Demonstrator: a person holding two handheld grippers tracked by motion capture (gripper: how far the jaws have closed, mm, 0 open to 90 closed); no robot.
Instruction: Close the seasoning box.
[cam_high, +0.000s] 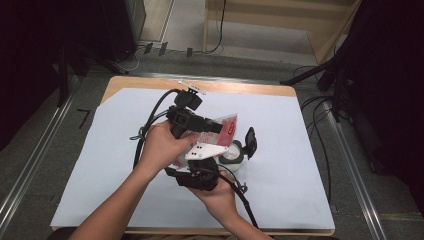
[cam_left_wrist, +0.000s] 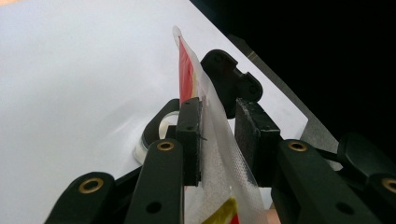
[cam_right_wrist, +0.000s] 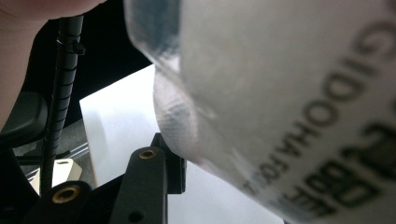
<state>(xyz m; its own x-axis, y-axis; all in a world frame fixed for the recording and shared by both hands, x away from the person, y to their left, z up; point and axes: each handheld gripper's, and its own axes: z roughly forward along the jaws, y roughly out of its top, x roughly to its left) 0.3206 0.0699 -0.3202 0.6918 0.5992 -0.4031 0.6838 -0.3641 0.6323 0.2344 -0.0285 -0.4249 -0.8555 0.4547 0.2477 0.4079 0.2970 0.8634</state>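
High view: two hands meet over the middle of the desk (cam_high: 280, 195) with a plastic bag (cam_high: 226, 126) between them. The left tongs (cam_high: 212, 126) reach in from the left and seem to pinch the bag's clear edge, which stands up thin between the pads (cam_left_wrist: 189, 140). The right tongs (cam_high: 236, 156) come from below, nearer the person. The bag fills their own view up close, but I cannot tell if they grip it. A roll of tape (cam_high: 232, 155) lies just beside them.
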